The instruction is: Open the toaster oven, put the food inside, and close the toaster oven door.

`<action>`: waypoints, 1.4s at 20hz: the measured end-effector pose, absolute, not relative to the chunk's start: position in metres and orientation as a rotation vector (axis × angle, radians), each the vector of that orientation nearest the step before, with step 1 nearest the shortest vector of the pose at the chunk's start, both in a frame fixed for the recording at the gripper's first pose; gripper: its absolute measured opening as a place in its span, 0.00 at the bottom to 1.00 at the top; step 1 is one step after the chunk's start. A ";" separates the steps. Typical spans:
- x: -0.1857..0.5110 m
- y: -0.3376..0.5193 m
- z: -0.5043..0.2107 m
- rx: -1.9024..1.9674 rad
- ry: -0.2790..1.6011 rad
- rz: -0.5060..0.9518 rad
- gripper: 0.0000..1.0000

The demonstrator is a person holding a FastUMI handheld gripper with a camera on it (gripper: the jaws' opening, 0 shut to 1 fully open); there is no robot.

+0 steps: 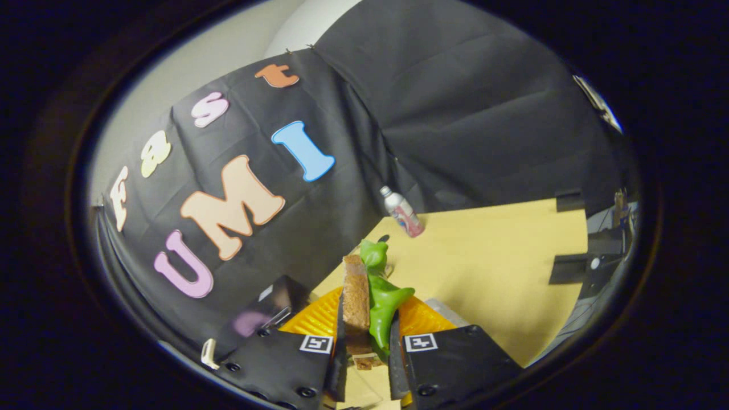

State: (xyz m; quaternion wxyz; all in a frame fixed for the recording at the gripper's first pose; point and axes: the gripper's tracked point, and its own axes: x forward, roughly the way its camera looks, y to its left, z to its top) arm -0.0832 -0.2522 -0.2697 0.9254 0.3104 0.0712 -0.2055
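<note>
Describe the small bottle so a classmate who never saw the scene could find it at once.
Start at the pale wooden table and look well beyond the tongs, which grip a bread slice. Where the table meets the black cloth wall stands the bottle: pale cap, pinkish label, alone there.

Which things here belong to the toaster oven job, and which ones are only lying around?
For the job:
- gripper, shut on the sandwich
- sandwich of bread and green leaf, between the fingers
- orange plate, under the sandwich

Just lying about:
- bottle, beyond the fingers, by the cloth wall
- wooden table under it all
</note>
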 end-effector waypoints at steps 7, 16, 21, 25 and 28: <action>-0.090 -0.172 -0.298 0.725 0.220 -0.308 0.31; -0.054 -0.045 -0.349 0.853 0.348 -0.139 0.31; -0.015 0.002 -0.371 0.928 0.390 -0.067 0.31; 0.014 0.017 -0.390 0.996 0.400 -0.054 0.31; 0.033 0.016 -0.397 1.041 0.383 -0.070 0.31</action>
